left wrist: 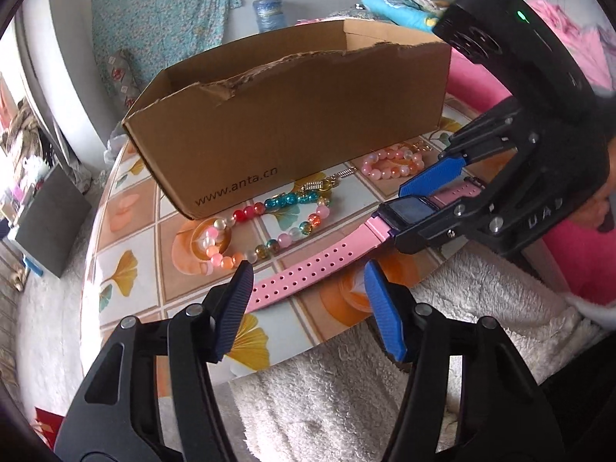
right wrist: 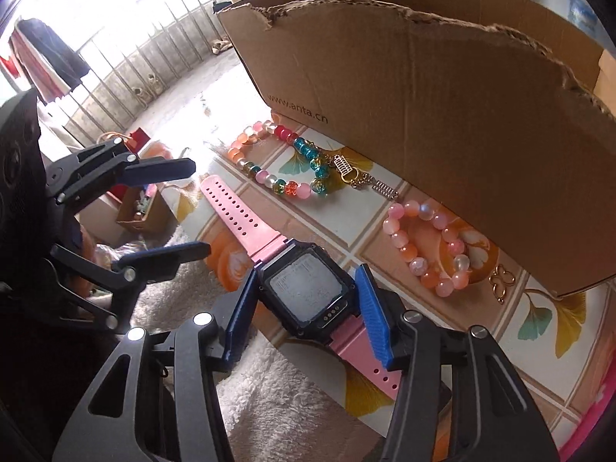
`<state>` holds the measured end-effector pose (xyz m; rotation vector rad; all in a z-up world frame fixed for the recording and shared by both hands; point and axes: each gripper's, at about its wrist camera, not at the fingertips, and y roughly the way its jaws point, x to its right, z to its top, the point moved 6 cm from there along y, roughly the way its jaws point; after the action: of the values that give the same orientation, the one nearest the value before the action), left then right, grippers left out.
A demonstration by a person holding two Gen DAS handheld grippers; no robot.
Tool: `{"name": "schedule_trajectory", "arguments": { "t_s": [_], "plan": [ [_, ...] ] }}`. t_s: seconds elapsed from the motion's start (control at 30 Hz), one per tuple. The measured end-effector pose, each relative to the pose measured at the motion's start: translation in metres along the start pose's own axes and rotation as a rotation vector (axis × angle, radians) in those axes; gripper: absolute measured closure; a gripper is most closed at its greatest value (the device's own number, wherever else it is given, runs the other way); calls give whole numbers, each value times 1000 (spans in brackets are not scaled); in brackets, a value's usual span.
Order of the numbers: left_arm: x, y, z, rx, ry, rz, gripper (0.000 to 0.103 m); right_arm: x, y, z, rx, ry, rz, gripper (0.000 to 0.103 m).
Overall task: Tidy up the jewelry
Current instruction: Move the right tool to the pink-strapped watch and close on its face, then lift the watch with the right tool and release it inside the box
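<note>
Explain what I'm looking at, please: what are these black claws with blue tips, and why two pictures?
No robot: a person holds a two-fingered tool in each hand, each with a camera looking along its fingers. One picture is from the left gripper, the other from the right gripper. On the tiled table lie a pink watch and two bead bracelets, beside a cardboard box. The right fingers flank the watch's case; whether they pinch it is unclear. The left fingers stand open around its strap.
</note>
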<state>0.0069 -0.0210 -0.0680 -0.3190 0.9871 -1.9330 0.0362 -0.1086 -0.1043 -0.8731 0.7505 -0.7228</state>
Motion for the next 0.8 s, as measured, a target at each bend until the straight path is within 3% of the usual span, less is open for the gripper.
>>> {"name": "schedule_trajectory", "arguments": {
  "t_s": [0.1, 0.17, 0.2, 0.27, 0.43, 0.6, 0.7, 0.77, 0.8],
  "plan": [
    [13, 8, 2, -19, 62, 3, 52, 13, -5, 0, -23, 40, 99, 52],
    [16, 14, 5, -27, 65, 19, 61, 23, -7, 2, -33, 62, 152, 52],
    [17, 16, 7, -31, 55, 16, 63, 27, -8, 3, -35, 74, 174, 52],
    [14, 22, 11, -42, 31, 9, 79, 32, -8, 4, -30, 92, 205, 52],
    [4, 30, 16, -86, -62, -59, 90, 47, -18, -3, 13, 129, 223, 52],
    [-9, 36, 15, -150, -170, -166, 92, 35, -22, -11, 43, 115, 141, 51],
    [-12, 38, 15, -161, -190, -171, 92, 32, -31, -23, 58, 58, 4, 51],
    [-17, 38, 16, -164, -213, -176, 94, 30, -35, -32, 65, 21, -92, 58],
    [-19, 37, 16, -163, -221, -176, 94, 31, -36, -35, 69, 4, -149, 70]
  ]
}}
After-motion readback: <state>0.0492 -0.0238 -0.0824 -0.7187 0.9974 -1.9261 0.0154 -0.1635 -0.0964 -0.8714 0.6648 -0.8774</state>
